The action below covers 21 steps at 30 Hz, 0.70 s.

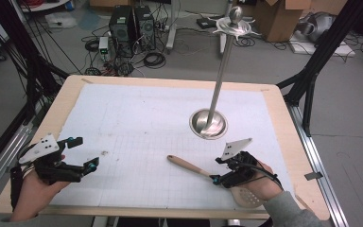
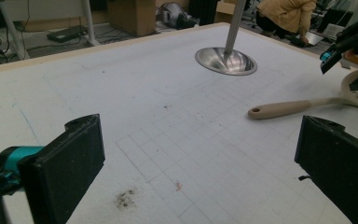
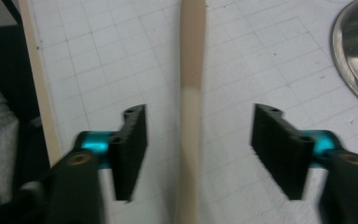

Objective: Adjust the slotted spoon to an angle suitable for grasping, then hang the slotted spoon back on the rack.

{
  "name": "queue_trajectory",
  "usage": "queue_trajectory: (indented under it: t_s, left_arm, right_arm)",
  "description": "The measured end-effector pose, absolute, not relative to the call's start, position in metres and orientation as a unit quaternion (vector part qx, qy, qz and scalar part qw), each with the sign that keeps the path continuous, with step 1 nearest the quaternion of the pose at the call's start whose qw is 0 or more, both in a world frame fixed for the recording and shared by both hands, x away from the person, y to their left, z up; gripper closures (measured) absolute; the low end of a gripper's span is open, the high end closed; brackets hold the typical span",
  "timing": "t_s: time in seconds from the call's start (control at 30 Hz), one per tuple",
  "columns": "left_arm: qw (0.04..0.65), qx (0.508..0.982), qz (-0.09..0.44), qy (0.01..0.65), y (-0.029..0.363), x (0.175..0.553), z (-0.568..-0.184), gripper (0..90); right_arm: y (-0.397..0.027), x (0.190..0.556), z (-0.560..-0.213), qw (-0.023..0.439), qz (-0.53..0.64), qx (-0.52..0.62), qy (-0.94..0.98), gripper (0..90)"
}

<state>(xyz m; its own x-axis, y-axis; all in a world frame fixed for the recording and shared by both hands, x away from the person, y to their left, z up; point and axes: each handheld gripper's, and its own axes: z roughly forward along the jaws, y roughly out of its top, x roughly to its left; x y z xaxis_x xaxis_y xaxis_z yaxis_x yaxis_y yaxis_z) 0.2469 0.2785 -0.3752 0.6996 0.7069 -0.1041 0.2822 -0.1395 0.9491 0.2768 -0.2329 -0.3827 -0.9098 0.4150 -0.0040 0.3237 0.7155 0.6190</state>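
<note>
Left gripper (image 1: 80,153) sits low over the near left of the tabletop (image 1: 71,101), jaws spread wide with nothing between them; it points across the gridded white mat (image 1: 137,123) toward the spatula, likely parked while the other hand works. Small dark smudge (image 2: 127,198) on the mat just ahead of it.

Spatula (image 1: 189,166), wooden handle with a pale slotted head, lies flat near the front edge, handle angled toward centre, head under the right hand. Right gripper (image 3: 198,144) hovers just above it, jaws wide and straddling the handle without touching; pads clear on both sides. Judged: either lined up for a pick or just let go, cannot tell which.

Steel stand (image 1: 209,124), round base and tall upright pole topped with hooks, stands beyond the spatula, well apart; probably the hanging target.

Room: grey floor, cables, computer towers (image 1: 132,23), cardboard boxes (image 1: 283,16), black frame legs.
</note>
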Motion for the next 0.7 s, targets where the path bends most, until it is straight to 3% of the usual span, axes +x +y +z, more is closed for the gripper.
queue_trajectory:
  t_s: [0.03,0.07,0.7]
  left_arm:
    - [0.561,0.732,0.189,0.338,0.279,0.247,-0.375,1.9]
    - [0.561,0.731,0.188,0.34,0.279,0.247,-0.375,1.9]
    - [0.565,0.729,0.189,0.336,0.279,0.247,-0.373,1.9]
  right_arm:
    - [-0.234,0.275,-0.383,0.069,0.324,0.209,0.92,15.0]
    - [-0.235,0.274,-0.382,0.067,0.327,0.206,0.92,14.4]
    - [-0.243,0.273,-0.388,0.053,0.328,0.211,0.919,17.5]
